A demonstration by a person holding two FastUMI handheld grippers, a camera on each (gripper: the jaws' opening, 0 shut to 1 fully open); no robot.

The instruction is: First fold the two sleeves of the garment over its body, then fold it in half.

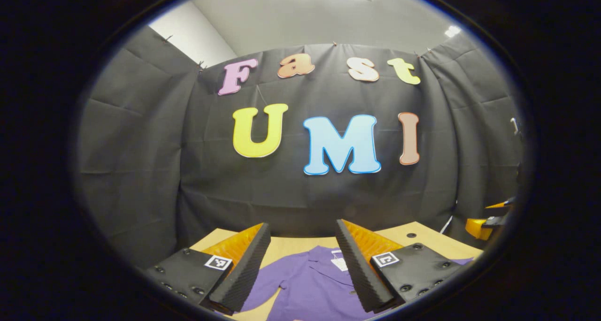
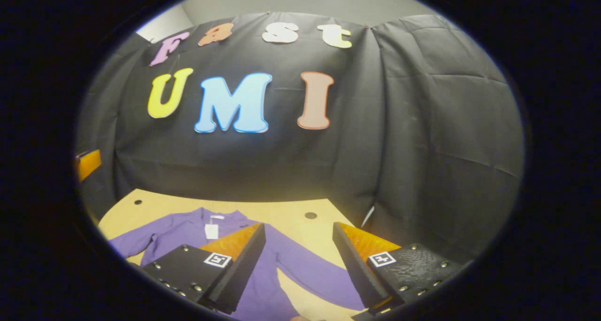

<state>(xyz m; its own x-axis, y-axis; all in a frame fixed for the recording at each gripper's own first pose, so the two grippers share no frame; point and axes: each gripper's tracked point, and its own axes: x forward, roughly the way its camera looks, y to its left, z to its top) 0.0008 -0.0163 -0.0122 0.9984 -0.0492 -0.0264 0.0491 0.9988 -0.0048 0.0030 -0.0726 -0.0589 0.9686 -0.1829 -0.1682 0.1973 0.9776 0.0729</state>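
A purple shirt (image 1: 310, 283) lies flat on the wooden table (image 1: 413, 239), collar toward the booth wall, a white tag at its neck. My left gripper (image 1: 303, 269) hovers above the shirt's chest, open, nothing between its fingers. In the right gripper view the same purple shirt (image 2: 188, 232) spreads across the table (image 2: 291, 222), one sleeve (image 2: 314, 274) running out to the right and the other sleeve (image 2: 129, 241) to the left. My right gripper (image 2: 298, 264) is open above the right sleeve and holds nothing. The other gripper (image 1: 488, 222) shows at the left gripper view's right edge.
Black cloth walls close the booth behind the table and on both sides. The tabletop has small dark holes (image 2: 310, 215) near its far edge. Bare wood shows between the collar and the wall. An orange gripper part (image 2: 88, 164) pokes in at the right gripper view's left edge.
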